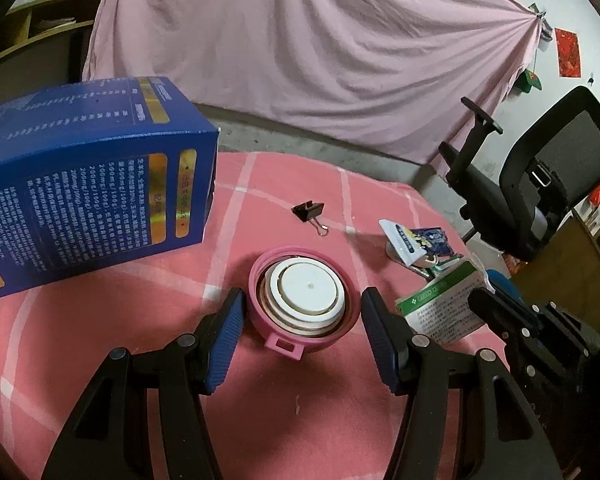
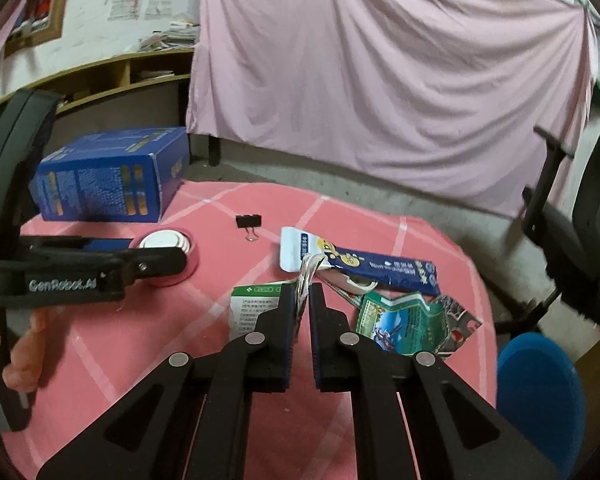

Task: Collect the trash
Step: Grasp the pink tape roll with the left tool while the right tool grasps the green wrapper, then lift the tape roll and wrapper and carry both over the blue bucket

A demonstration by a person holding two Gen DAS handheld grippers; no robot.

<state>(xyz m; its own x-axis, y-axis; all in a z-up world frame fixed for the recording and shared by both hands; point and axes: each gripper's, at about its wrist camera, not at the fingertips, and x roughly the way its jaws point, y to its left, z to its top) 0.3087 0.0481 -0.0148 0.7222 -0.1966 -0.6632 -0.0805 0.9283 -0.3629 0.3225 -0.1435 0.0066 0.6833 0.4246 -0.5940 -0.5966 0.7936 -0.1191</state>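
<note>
Scene: pink checked cloth [image 2: 260, 420] over a table, trash scattered at its right side.
Left gripper [image 1: 302, 334]: jaws apart and empty, 1 finger on each side of the pink lid [image 1: 303, 300], neither pad touching it.
Right gripper [image 2: 303, 292]: clenched on the white carton [image 2: 254, 306], pinching its torn silvery top flap between the pads.
Other trash: blue wrapper [image 2: 384, 266] and green wrapper [image 2: 412, 318], both flat on the cloth just right of the carton.
Box [image 2: 108, 178]: blue, lying at the far left of the cloth; probably the place for the trash, though its opening cannot be seen.
Clip [image 2: 249, 222]: black, alone between lid and wrappers.
Step in hand: first pickup, carton gripped.
Next move: lift the carton by its flap and carry it to the bin; the thin flap may tear or slip, so a steady hold is needed.
</note>
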